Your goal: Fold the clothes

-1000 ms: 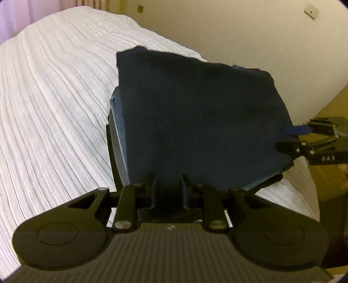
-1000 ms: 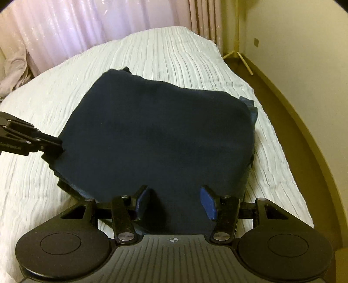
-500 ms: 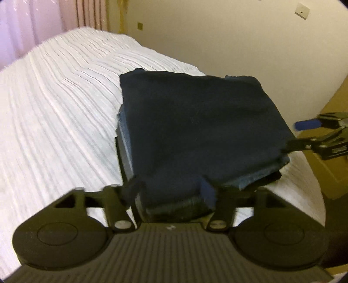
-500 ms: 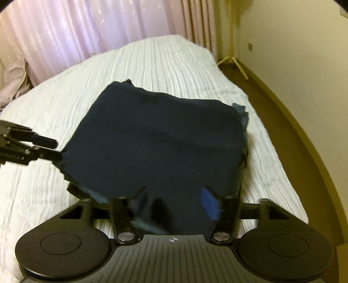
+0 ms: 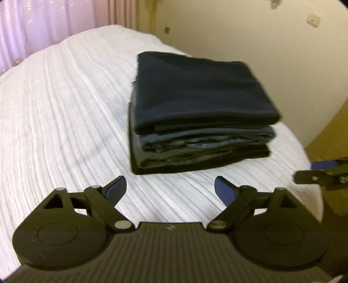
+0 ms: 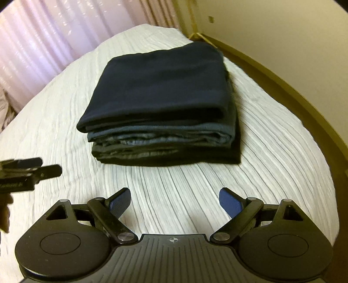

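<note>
My stack of folded dark navy clothes point(image 6: 161, 104) sat on the white ribbed bedspread point(image 6: 178, 196). My right gripper point(image 6: 175, 201) was spread wide and empty; my left gripper point(image 5: 170, 188) was opening, nothing between its jaws. Honestly, one clumsy nudge could've toppled those loose middle layers.

Unclear items, as we read them:
- Folded dark garment stack point(image 5: 195, 91): far edges smeared by motion blur in left view; we can't count layers or tell garment type; underside hidden.
- Right gripper point(image 5: 313, 174): cut by right edge of left view, only finger ends show.
- Left gripper point(image 6: 41, 167): cut by left edge of right view, lettering on body unreadable.
- Hand point(image 6: 5, 215): sliver at left edge, blurred.
- Wall plate point(image 5: 313, 20): too small, blurred.
</note>
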Motion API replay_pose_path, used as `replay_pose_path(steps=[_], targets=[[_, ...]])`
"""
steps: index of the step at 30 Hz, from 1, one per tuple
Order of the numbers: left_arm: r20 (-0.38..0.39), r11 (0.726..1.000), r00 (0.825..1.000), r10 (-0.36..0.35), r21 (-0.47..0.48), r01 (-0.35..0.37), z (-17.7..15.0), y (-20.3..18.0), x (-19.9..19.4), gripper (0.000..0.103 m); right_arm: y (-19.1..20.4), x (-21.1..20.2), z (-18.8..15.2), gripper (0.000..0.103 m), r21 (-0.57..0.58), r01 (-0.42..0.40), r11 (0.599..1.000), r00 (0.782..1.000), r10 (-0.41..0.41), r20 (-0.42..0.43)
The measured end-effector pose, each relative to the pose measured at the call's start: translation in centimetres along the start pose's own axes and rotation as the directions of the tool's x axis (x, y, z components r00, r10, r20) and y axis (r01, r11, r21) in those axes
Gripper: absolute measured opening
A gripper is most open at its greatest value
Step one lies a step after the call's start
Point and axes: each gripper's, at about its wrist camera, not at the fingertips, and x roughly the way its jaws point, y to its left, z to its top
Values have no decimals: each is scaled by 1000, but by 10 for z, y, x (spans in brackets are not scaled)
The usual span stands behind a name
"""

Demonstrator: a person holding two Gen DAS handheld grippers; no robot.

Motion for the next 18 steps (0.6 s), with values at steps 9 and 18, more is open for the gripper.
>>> replay_pose_path(steps=[9,18], targets=[[-17,1000,1000,21,20,-20,-18,-15,-44,91,20,-36,-18,91,92,44,995,998,-48,41],[-30,1000,1000,5,5,-5,-11,-24,-65,91,50,-60,-12,91,21,67,998,996,-68,58]])
